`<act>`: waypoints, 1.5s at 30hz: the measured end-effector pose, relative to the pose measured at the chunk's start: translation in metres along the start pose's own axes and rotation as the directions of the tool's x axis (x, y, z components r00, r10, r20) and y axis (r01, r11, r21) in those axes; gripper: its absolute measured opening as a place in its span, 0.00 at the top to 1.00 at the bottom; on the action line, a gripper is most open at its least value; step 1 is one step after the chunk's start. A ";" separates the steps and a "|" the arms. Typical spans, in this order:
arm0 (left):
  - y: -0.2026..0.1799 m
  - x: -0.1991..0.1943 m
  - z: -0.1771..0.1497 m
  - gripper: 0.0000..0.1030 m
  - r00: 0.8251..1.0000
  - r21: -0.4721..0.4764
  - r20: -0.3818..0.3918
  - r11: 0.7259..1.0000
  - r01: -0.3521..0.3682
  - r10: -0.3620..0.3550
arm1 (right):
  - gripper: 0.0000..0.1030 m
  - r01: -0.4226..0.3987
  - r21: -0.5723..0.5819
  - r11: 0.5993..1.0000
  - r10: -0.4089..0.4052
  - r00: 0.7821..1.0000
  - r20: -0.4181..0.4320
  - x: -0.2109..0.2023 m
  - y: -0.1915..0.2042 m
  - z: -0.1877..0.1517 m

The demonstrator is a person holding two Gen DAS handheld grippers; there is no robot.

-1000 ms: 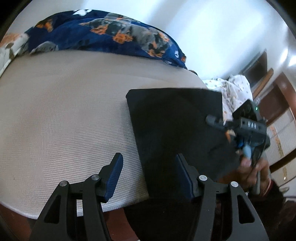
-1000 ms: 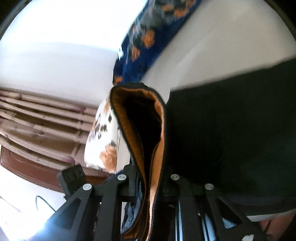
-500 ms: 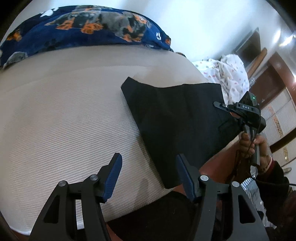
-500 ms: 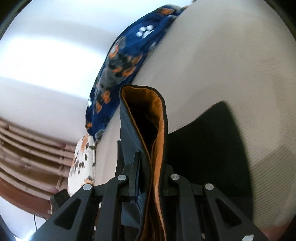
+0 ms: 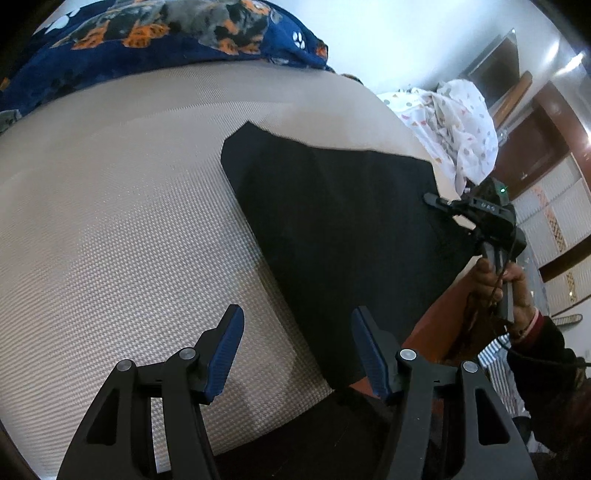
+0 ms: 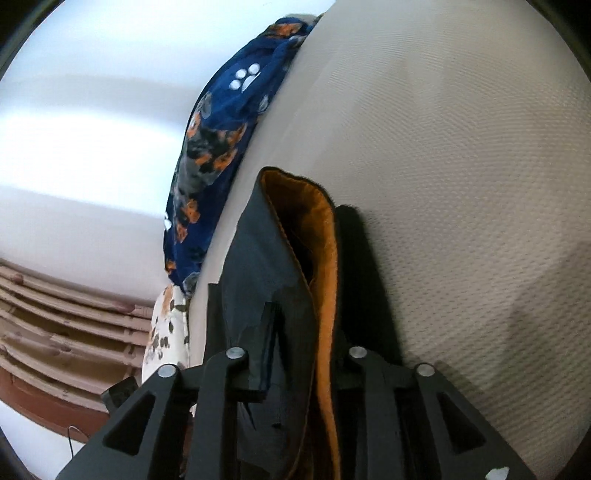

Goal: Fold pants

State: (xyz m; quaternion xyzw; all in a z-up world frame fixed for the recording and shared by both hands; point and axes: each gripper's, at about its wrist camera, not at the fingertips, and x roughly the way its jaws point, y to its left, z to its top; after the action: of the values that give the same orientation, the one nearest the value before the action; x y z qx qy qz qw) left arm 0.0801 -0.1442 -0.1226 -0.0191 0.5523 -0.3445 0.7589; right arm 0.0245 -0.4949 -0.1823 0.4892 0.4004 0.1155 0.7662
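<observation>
The black pants point(image 5: 332, 221) lie folded flat on the beige textured bed cover point(image 5: 129, 221), filling the middle and right of the left wrist view, with one corner reaching toward the upper centre and the near edge running down to the bottom centre, where the cover ends. The left gripper point(image 5: 297, 350) hangs above that near edge with its blue-padded jaws spread about half way and nothing between them; one pad is over bare cover, the other over the cloth's edge. At the right edge of that view a hand point(image 5: 502, 284) with a dark sleeve holds the right gripper point(image 5: 439, 201), whose tips reach onto the far right side of the pants. In the right wrist view a fold of the pants point(image 6: 295, 295), dark outside and orange-lined inside, stands up between that gripper's jaws in the lower centre; the jaws are opening, with the fabric between them, and I cannot tell whether the pads press on it. A navy blanket point(image 5: 166, 33) with orange and grey dog prints lies along the top left, and a white printed cloth point(image 5: 461, 122) is heaped at the upper right.
</observation>
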 end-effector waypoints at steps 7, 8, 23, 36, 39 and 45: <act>-0.004 -0.006 0.006 0.41 0.999 -0.005 0.017 1.000 0.027 -0.027 | 0.76 -0.025 -0.001 1.000 0.025 0.986 0.164 -0.077 0.007 -0.015; -0.003 -0.007 0.006 0.41 0.999 -0.012 0.020 0.999 0.038 -0.037 | 0.75 -0.066 -0.001 0.998 0.065 0.984 0.168 -0.086 0.009 -0.020; 0.002 -0.011 0.000 0.40 0.999 -0.035 0.027 0.998 0.044 -0.043 | 0.72 -0.026 0.159 0.987 0.017 0.998 0.056 -0.076 -0.008 -0.066; -0.003 -0.006 0.001 0.40 0.999 -0.046 0.018 0.998 0.050 -0.049 | 0.91 -0.003 0.141 0.990 -0.012 0.994 0.107 -0.083 0.011 -0.075; -0.007 0.003 0.001 0.40 0.999 -0.029 -0.004 0.999 0.041 -0.041 | 0.92 0.028 0.219 0.975 -0.045 0.996 0.072 -0.072 -0.016 -0.082; -0.013 0.025 0.000 0.40 0.999 0.007 -0.048 1.000 0.007 -0.007 | 0.93 -0.040 0.321 0.946 0.016 0.997 0.077 -0.069 -0.044 -0.086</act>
State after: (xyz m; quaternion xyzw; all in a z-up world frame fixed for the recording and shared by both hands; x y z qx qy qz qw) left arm 0.0777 -0.1675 -0.1375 -0.0100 0.5690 -0.3496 0.7443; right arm -0.0929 -0.4990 -0.2019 0.6172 0.3785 0.0412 0.6886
